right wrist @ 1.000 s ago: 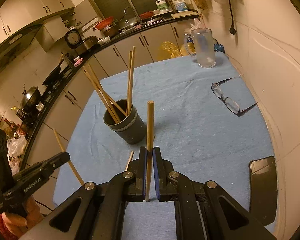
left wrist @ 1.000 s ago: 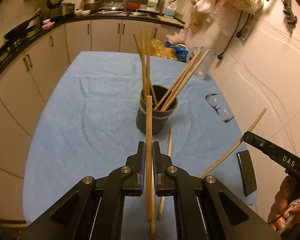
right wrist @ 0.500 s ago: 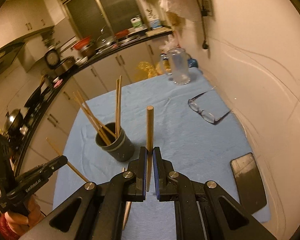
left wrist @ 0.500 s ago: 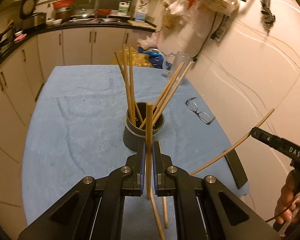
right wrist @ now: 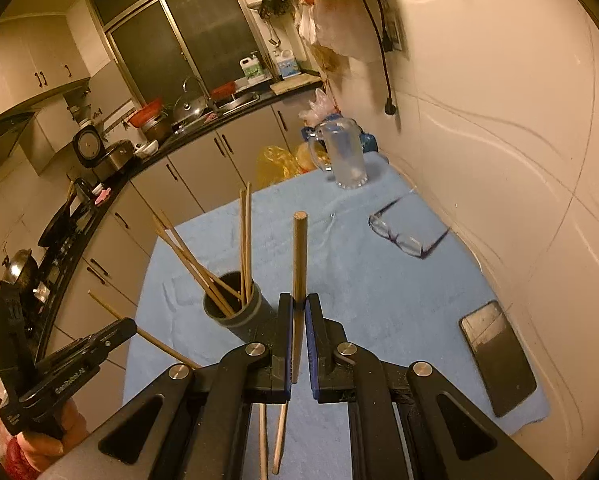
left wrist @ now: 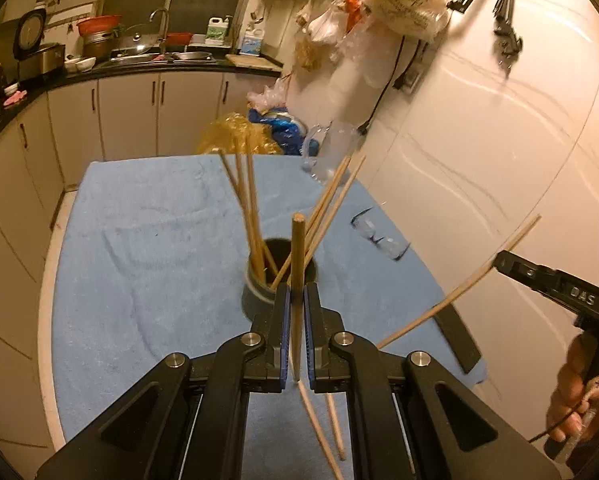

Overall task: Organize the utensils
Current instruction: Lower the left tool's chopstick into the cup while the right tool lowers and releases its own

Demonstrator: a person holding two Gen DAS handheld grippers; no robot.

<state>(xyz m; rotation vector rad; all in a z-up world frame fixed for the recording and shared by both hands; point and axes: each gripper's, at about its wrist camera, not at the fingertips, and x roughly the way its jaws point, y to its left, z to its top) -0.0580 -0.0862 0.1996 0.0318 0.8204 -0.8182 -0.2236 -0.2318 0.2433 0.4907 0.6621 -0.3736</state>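
Note:
A dark grey cup (left wrist: 259, 300) holding several wooden chopsticks stands mid-table on the blue cloth; it also shows in the right wrist view (right wrist: 237, 312). My left gripper (left wrist: 296, 300) is shut on a chopstick (left wrist: 297, 264), held above the table just short of the cup. My right gripper (right wrist: 298, 308) is shut on another chopstick (right wrist: 299, 256), right of the cup. Each gripper shows in the other's view, the right one (left wrist: 555, 284) and the left one (right wrist: 79, 352). Two loose chopsticks (left wrist: 331, 420) lie on the cloth below the grippers.
Eyeglasses (right wrist: 403, 236) and a clear glass jug (right wrist: 345, 156) sit at the far right of the table. A black phone (right wrist: 497, 356) lies near the right front edge. A white wall runs along the right; kitchen cabinets and a counter stand behind.
Both grippers have risen and tilted up with their chopsticks still clamped; the table and cup sit lower and farther in both views. The cup has not moved.

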